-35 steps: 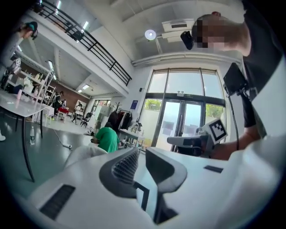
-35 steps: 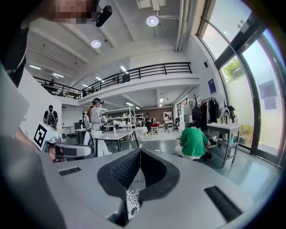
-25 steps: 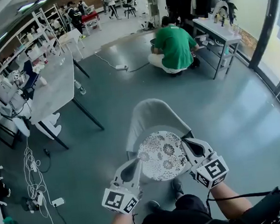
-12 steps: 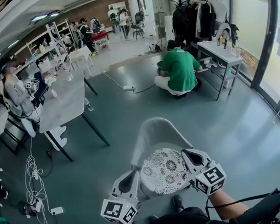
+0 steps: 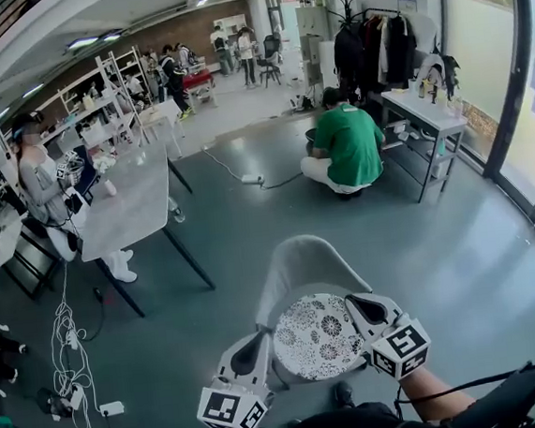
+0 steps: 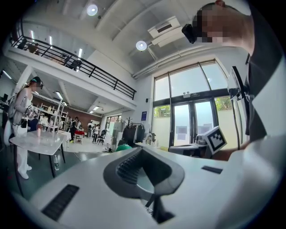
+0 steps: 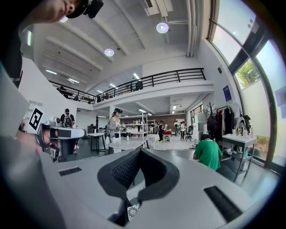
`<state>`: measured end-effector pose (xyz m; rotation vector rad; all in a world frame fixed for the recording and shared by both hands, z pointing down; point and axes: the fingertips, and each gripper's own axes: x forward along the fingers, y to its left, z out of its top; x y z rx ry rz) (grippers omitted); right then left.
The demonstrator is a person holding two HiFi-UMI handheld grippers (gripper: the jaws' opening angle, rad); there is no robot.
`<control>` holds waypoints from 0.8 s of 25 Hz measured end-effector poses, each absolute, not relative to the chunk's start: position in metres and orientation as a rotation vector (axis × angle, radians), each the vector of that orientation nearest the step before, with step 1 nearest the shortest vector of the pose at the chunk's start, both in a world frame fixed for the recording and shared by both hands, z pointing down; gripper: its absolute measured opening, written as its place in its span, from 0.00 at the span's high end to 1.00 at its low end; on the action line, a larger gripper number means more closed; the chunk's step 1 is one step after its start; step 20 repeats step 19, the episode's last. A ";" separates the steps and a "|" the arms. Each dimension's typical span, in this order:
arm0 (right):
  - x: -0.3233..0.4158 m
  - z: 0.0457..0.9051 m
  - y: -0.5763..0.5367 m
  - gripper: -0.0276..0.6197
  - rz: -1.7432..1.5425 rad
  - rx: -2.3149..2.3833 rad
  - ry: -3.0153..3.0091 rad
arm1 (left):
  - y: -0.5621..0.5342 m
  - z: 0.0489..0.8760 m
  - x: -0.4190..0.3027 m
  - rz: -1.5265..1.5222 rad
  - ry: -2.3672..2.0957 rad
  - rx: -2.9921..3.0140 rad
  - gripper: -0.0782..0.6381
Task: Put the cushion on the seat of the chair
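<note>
Head view: forearms extended, left gripper (image 5: 261, 339) and right gripper (image 5: 356, 309) level, pinching round patterned cushion (image 5: 319, 337) at its 8 and 3 o'clock edges, over chair (image 5: 301, 263); seat hidden, contact unclear.
Left gripper view: jaws clamped on cushion edge, only a sliver visible.
Right gripper view: same, patterned edge at 6 o'clock.

1. The seat of the chair (image 5: 300, 269) is hidden under the cushion (image 5: 319, 337), lower centre of the head view; whether they touch cannot be told.
2. The cushion's side edges disappear behind the left gripper (image 5: 263, 339) and the right gripper (image 5: 356, 309).
3. In both gripper views, only a patterned sliver of the cushion shows at the bottom.
4. What is on the shelves (image 5: 97, 102), upper left, is too small to tell.
</note>
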<state>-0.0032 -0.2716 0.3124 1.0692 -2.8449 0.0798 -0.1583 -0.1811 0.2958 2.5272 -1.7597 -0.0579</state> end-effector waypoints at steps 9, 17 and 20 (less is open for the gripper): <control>0.002 0.296 -0.292 0.94 0.061 1.175 -2.856 | -0.195 0.293 -0.168 -0.054 -1.796 2.483 0.88; 0.002 0.292 -0.304 0.94 0.046 1.213 -2.855 | -0.204 0.291 -0.173 -0.073 -1.791 2.486 0.88; 0.001 0.288 -0.307 0.94 0.043 1.242 -2.855 | -0.206 0.291 -0.178 -0.065 -1.798 2.483 0.88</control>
